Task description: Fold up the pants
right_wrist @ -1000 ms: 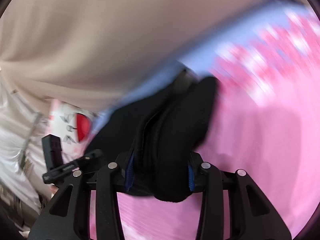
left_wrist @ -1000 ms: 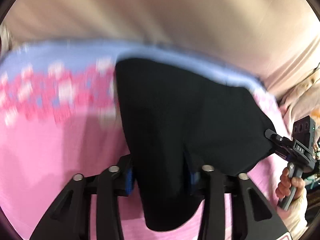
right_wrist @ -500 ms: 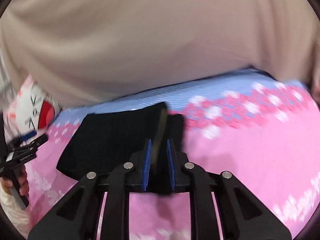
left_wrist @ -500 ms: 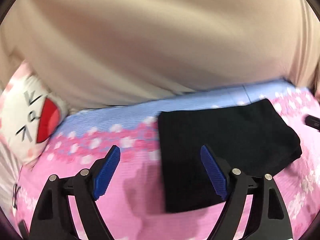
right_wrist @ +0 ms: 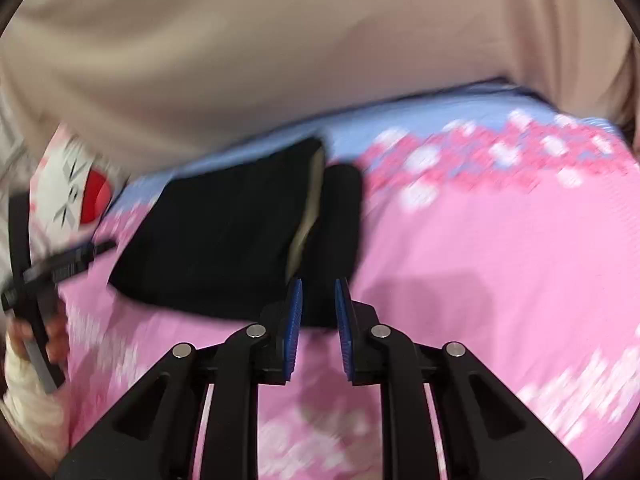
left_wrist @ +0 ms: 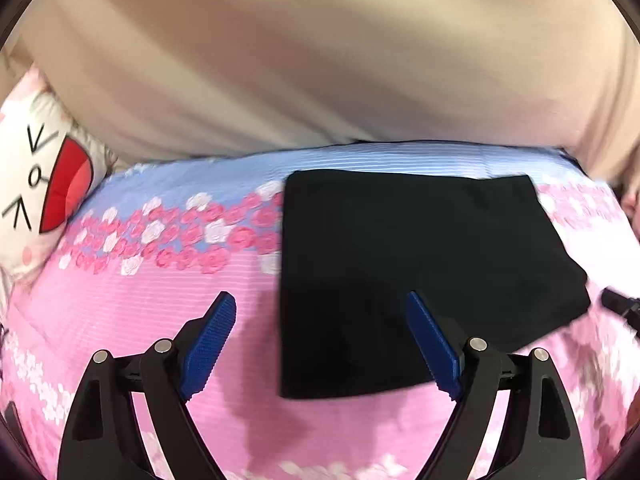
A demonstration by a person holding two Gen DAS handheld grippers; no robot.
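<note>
A cartoon pillow (left_wrist: 36, 184) sits at the left end of the bed (left_wrist: 140, 292). My left hand-held gripper (left_wrist: 319, 299) is opening wide and pinches nothing. Below and beyond it, the black pants (left_wrist: 400, 248) lie on the bed, folded to a flat rectangle. They look soft, light and limp, so I would grip a corner through all the layers. My right hand-held gripper (right_wrist: 319, 284) is nearly pressed together at the pants' right edge. Blur hides whether it nips the cloth. I see no containers.
</note>
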